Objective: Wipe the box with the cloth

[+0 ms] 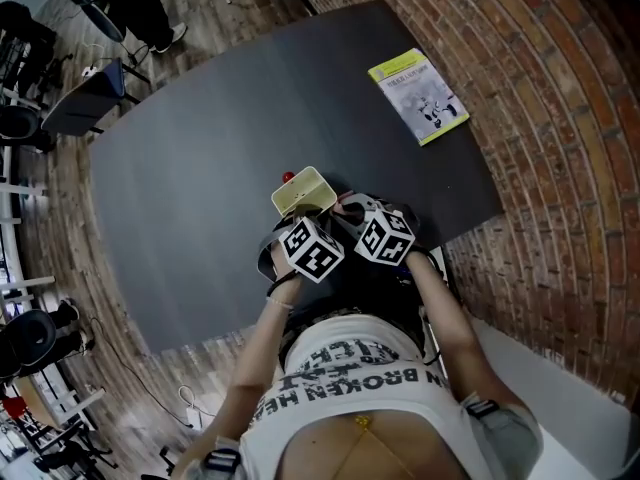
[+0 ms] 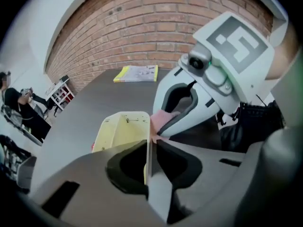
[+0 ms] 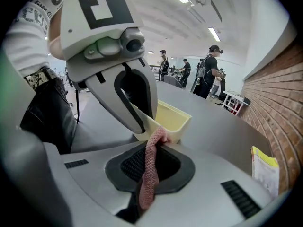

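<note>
A pale yellow open box (image 1: 303, 190) sits near the front edge of the dark table (image 1: 200, 168). My left gripper (image 2: 148, 143) is shut on the box's (image 2: 120, 129) near wall, whose thin rim stands between the jaws. In the right gripper view it (image 3: 147, 124) comes down from the upper left onto that wall of the box (image 3: 176, 119). My right gripper (image 3: 152, 148) is shut on a pink knitted cloth (image 3: 150, 169), whose end touches the box's rim. In the left gripper view the cloth (image 2: 164, 118) shows between the right gripper's fingers (image 2: 180, 119). Both marker cubes sit side by side just behind the box.
A yellow and white booklet (image 1: 418, 95) lies at the table's far right corner, close to the brick wall (image 1: 560, 118). A small red thing (image 1: 288, 177) shows behind the box. Chairs and desks (image 1: 60, 98) stand left of the table, with people far off (image 3: 208, 74).
</note>
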A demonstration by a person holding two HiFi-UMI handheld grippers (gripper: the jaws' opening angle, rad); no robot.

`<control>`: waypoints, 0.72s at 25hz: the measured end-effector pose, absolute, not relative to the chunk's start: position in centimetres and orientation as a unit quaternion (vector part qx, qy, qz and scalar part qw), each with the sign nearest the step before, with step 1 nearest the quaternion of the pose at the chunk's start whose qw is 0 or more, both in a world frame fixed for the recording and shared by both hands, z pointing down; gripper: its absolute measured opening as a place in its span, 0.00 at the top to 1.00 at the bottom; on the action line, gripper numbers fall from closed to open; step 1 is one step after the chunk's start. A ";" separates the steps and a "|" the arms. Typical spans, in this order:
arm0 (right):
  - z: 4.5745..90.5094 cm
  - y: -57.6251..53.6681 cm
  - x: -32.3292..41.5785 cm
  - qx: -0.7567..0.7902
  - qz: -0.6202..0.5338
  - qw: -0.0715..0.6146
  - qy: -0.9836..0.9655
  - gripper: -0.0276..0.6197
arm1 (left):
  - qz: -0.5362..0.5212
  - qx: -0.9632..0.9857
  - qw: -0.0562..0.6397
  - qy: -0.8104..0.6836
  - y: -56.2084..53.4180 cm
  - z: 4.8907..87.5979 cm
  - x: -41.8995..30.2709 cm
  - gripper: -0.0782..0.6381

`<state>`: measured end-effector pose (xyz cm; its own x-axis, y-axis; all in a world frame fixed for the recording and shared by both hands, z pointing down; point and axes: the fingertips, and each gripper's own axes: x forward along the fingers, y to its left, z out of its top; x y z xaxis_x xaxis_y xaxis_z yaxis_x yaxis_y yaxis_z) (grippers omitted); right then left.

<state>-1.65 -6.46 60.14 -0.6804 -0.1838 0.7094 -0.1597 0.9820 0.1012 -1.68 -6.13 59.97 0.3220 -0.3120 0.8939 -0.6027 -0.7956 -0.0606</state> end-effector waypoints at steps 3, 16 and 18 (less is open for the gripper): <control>60.1 -6.7 -1.4 0.105 -0.008 0.386 -0.917 0.93 | 0.445 0.832 0.146 -0.298 -6.5 58.0 -1.1 0.81; 58.3 -6.9 0.7 0.172 0.031 0.356 -0.918 0.93 | 0.487 0.843 -0.007 -0.227 -6.2 55.6 -10.3 0.74; 58.2 -7.0 1.1 0.181 0.031 0.359 -0.915 0.93 | 0.537 0.821 -0.049 -0.186 -6.1 56.9 -10.9 0.74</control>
<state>1.09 -7.00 58.19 -0.6773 -0.3081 0.6680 -0.3529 0.9328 0.0724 -10.92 -6.06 56.85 0.3544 -0.3584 0.8637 -0.2526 -0.9260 -0.2806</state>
